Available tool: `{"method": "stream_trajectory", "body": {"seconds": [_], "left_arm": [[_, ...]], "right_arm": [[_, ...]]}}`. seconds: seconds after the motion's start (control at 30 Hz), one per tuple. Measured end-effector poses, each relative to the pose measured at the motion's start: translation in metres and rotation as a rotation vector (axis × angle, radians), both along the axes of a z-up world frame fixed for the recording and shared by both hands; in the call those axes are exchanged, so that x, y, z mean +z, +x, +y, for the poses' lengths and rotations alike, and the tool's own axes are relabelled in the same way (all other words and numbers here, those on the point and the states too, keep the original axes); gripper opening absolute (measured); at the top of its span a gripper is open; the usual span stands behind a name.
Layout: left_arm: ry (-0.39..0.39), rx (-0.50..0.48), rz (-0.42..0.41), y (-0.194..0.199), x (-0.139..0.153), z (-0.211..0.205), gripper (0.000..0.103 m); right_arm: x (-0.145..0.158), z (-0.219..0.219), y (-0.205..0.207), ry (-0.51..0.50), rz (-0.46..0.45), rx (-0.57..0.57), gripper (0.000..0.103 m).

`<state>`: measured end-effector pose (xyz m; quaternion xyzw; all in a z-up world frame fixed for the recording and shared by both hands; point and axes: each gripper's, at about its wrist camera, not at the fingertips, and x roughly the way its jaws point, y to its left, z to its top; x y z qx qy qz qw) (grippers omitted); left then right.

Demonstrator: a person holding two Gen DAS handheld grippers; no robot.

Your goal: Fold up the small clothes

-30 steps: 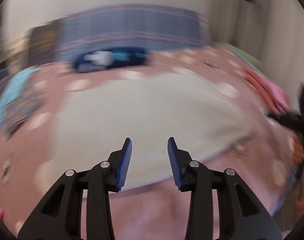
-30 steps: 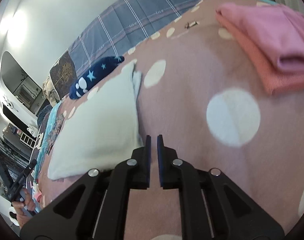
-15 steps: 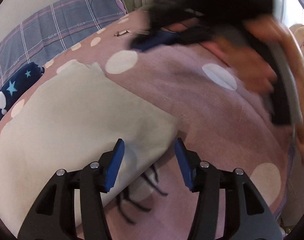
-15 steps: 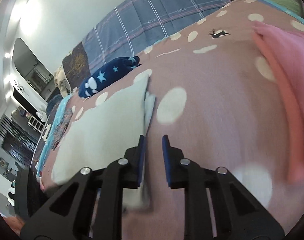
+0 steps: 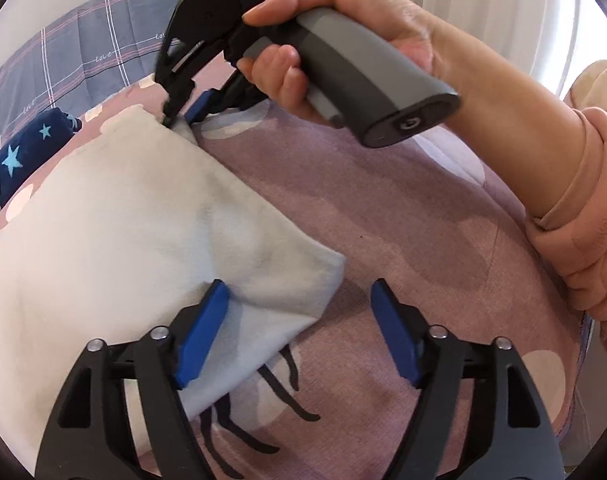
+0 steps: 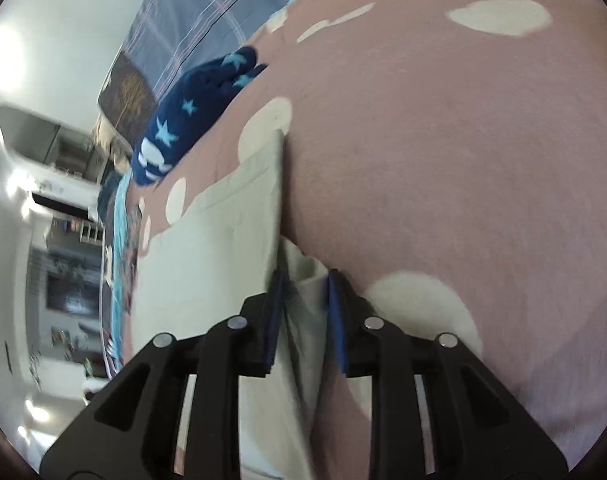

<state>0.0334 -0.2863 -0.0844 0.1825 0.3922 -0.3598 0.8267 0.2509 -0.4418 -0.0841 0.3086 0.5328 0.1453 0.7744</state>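
Both grippers have swung onto the pale garment [image 5: 123, 232]: the left gripper [image 5: 299, 332], jaws still opening, straddles its near corner, while the right gripper [image 6: 303, 300] has its far corner between narrow jaws, so the fold is only starting.

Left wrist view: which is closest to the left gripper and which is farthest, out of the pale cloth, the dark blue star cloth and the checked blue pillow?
1. Pale grey-white folded cloth, its corner between the left gripper's opening jaws.
2. Dark blue star-patterned cloth, far left.
3. Checked blue-grey pillow, at the back, upper left.

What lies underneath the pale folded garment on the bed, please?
The pale garment rests on the pink spotted bedspread. A dark printed figure emerges from under its near corner; the rest of that print is covered.
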Motion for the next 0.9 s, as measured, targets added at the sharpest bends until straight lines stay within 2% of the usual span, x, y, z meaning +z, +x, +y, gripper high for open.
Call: {"method": "stream_trajectory", "body": {"seconds": [0.07,0.13,0.27,0.37,0.4,0.43,0.53,0.6,0.67,0.73,0.83,0.9], "left_arm": [[-0.003,-0.001,-0.007,-0.001,0.0,0.001,0.077],[-0.013,-0.001,-0.001,-0.002,0.0,0.002,0.077],[-0.01,-0.002,-0.004,-0.002,-0.001,0.002,0.077],[-0.013,-0.001,-0.004,0.002,-0.002,0.003,0.077],[-0.019,-0.001,-0.001,0.001,-0.002,0.004,0.077],[-0.029,-0.002,0.007,0.0,-0.001,0.006,0.077],[-0.077,-0.008,0.039,0.002,0.0,0.014,0.077],[-0.118,-0.012,0.072,0.006,0.001,0.02,0.077],[-0.159,-0.015,0.101,0.01,0.003,0.025,0.075],[-0.213,-0.022,0.141,0.013,0.005,0.033,0.065],[-0.25,-0.026,0.19,0.016,0.009,0.043,0.051],[-0.255,-0.006,0.197,0.017,0.013,0.052,0.049]], "right_arm": [[-0.001,-0.001,0.0,-0.01,-0.001,-0.02,0.002],[0.007,-0.002,-0.008,-0.011,-0.048,-0.034,0.002],[0.045,0.003,-0.041,-0.092,-0.207,-0.063,0.001],[0.05,0.016,-0.04,-0.242,-0.254,-0.052,0.001],[0.042,0.024,-0.033,-0.319,-0.24,-0.03,0.001],[0.034,0.026,-0.029,-0.337,-0.223,-0.02,0.001],[0.018,0.021,-0.024,-0.314,-0.211,-0.014,0.002],[0.026,0.012,-0.037,-0.318,-0.231,-0.049,0.004],[0.04,0.007,-0.058,-0.337,-0.274,-0.035,0.005],[0.047,0.002,-0.086,-0.303,-0.299,0.004,0.006],[0.043,-0.009,-0.131,-0.212,-0.299,0.042,0.006],[0.036,-0.014,-0.158,-0.159,-0.282,0.051,0.006]]}}
